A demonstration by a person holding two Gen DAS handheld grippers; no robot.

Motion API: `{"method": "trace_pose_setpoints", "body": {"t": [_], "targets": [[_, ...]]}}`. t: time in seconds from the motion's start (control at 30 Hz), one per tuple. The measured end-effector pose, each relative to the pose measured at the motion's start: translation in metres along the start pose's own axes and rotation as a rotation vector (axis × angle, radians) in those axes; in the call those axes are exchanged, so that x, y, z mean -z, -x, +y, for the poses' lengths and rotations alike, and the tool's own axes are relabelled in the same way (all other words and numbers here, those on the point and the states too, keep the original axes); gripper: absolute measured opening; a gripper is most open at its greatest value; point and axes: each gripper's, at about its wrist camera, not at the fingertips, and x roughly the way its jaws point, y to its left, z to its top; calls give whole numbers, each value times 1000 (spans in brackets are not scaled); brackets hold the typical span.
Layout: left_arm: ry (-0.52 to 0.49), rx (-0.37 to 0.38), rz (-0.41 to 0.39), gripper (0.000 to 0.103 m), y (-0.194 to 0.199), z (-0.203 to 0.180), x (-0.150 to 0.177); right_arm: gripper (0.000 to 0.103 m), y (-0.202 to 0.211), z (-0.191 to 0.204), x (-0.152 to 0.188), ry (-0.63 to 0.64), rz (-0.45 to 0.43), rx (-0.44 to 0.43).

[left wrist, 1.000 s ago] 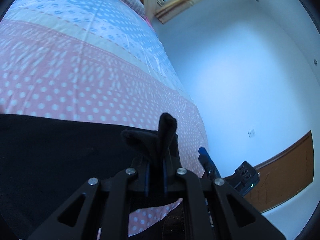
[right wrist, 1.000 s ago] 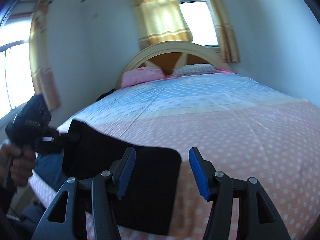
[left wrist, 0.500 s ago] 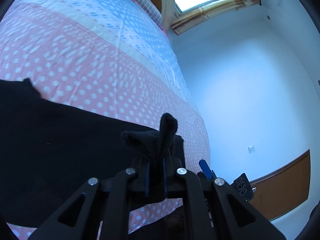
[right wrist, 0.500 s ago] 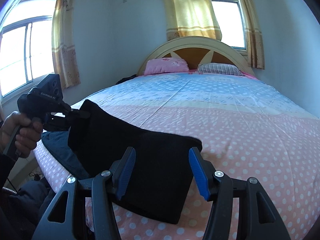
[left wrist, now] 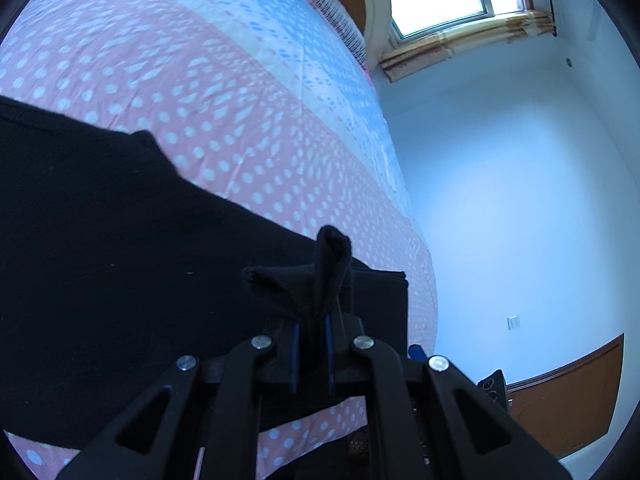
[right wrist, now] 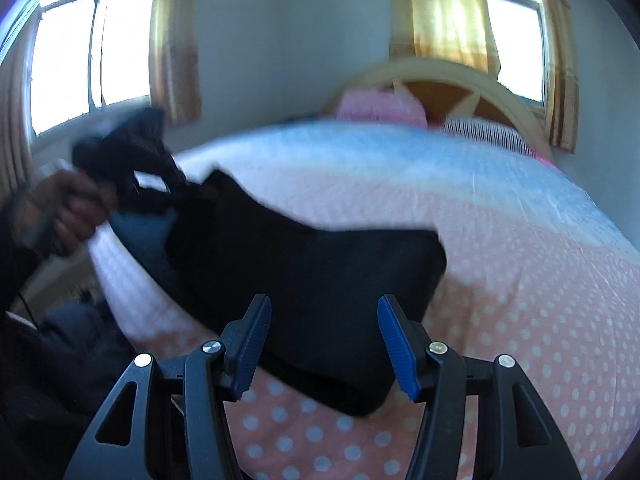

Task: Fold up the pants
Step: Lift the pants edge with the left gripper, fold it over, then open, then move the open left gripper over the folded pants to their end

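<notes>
Where pants (right wrist: pixel 320 280) lie, bed (right wrist: pixel 520 280) only.

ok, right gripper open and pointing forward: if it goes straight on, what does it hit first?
Most likely the black pants on the bed; they lie directly ahead between the right gripper fingers. Depth is unclear.

black pants (right wrist: pixel 320 280), pink white-dotted bedspread (right wrist: pixel 540 320)

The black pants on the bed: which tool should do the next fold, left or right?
Probably the left tool: it is already shut on a bunched edge of the black cloth pants, so it can carry that edge across. The right tool is open and holds nothing above the pink dotted bedsheet.
</notes>
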Motion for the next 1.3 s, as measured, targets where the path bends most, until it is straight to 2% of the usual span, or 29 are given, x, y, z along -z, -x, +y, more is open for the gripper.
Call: {"method": "trace_pose_setpoints", "body": {"t": [0.07, 0.1, 0.2, 0.33, 0.37, 0.5, 0.53, 0.63, 0.7, 0.8, 0.9, 0.97, 1.03, 1.13, 1.23, 1.3], "targets": [[9, -25, -1, 10, -3, 9, -3, 57, -19, -4, 4, -11, 98, 45], [21, -32, 3, 10, -7, 16, -5, 57, -17, -5, 5, -9, 80, 40], [35, -59, 22, 12, -16, 32, -5, 57, -16, -7, 3, -20, 100, 34], [29, -50, 24, 18, -14, 37, -2, 57, -10, -4, -3, 10, 106, 42], [7, -64, 21, 20, -11, 35, -1, 57, -6, -6, -8, 2, 94, 34], [-73, -110, -58, 44, 11, 20, 6, 58, 6, -15, -37, -55, -10, -14], [-104, -123, -78, 46, 15, 14, 8, 58, 2, -19, -44, -76, -17, -39], [-205, -164, -88, 49, 16, -2, 17, 59, -31, -37, -54, -143, 45, -59], [-252, -195, -76, 53, 11, -7, 23, 59, -67, -63, -48, -224, 158, 4], [-319, -257, -49, 57, -2, -9, 33, 59, -69, -76, -43, -277, 134, -17], [-396, -308, -58, 57, -7, -12, 42, 59, -44, -68, -48, -239, 127, 33], [-429, -334, -58, 57, -7, -14, 44, 59, -24, -64, -45, -236, 85, -12], [-429, -332, -59, 61, -12, -18, 44, 59, -4, -53, -37, -208, 66, -105], [-422, -324, -62, 61, -12, -16, 43, 59, 8, -29, -20, -87, 122, -162], [-416, -314, -65, 61, -8, -12, 45, 59, -10, -20, 4, 1, 265, -88], [-412, -313, -67, 61, -8, -14, 45, 59, -9, -18, 9, 58, 266, -53]]}}
